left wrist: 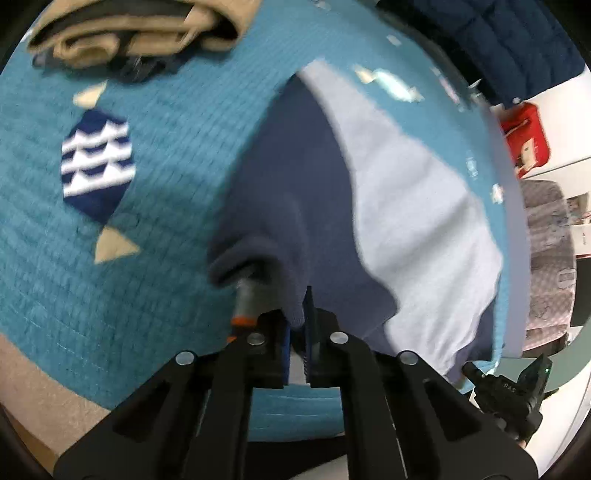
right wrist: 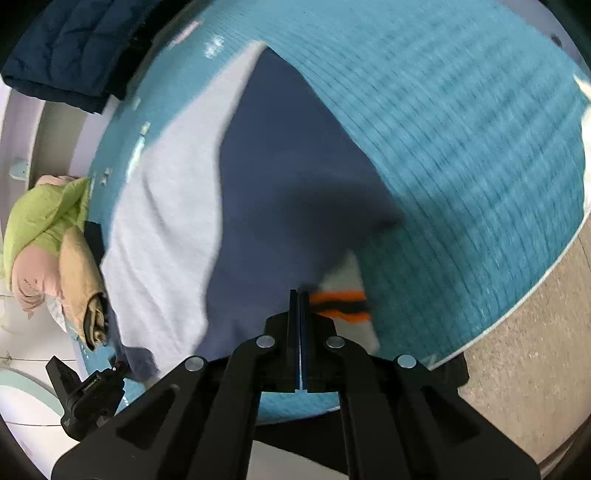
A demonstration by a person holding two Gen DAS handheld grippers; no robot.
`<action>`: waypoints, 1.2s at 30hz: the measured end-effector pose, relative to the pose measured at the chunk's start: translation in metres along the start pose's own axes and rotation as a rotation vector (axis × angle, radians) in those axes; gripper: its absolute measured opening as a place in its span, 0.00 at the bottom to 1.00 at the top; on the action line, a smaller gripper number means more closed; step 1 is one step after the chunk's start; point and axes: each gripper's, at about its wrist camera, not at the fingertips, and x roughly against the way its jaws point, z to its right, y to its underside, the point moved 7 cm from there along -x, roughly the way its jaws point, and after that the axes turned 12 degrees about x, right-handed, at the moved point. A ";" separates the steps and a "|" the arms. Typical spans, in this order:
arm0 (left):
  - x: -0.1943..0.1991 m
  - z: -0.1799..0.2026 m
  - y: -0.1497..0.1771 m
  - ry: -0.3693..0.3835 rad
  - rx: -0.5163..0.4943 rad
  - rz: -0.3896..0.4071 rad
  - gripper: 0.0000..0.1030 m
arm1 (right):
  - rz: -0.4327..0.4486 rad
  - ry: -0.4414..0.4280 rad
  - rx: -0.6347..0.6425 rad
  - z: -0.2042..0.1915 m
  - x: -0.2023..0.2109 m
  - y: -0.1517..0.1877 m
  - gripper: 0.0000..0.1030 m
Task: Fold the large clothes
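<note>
A large garment [left wrist: 314, 206] in navy blue and light grey lies on a teal quilted bedspread [left wrist: 166, 258]; it also shows in the right wrist view [right wrist: 280, 192]. My left gripper [left wrist: 297, 325] is shut on a bunched navy edge of the garment, near an orange-striped cuff [left wrist: 243, 314]. My right gripper [right wrist: 299, 306] is shut on the garment's navy edge, beside a white cuff with orange and black stripes [right wrist: 343, 306]. Both views are blurred by motion.
A folded tan and dark clothes pile [left wrist: 140, 33] sits at the bedspread's far side. A dark blue quilted jacket [right wrist: 74, 48] lies at the bed edge. Green, pink and tan clothes [right wrist: 48, 236] are heaped at the left. Beige carpet [right wrist: 535, 350] lies beyond the spread.
</note>
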 end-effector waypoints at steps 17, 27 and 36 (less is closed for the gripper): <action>-0.017 0.014 -0.007 0.134 0.080 -0.091 0.32 | 0.070 -0.102 -0.066 -0.008 0.004 -0.025 0.31; -0.018 0.018 -0.005 0.154 0.061 -0.095 0.33 | 0.047 -0.186 -0.126 0.003 0.003 -0.019 0.34; -0.021 0.018 -0.005 0.175 0.092 -0.101 0.33 | 0.138 -0.232 -0.136 0.012 0.010 -0.023 0.15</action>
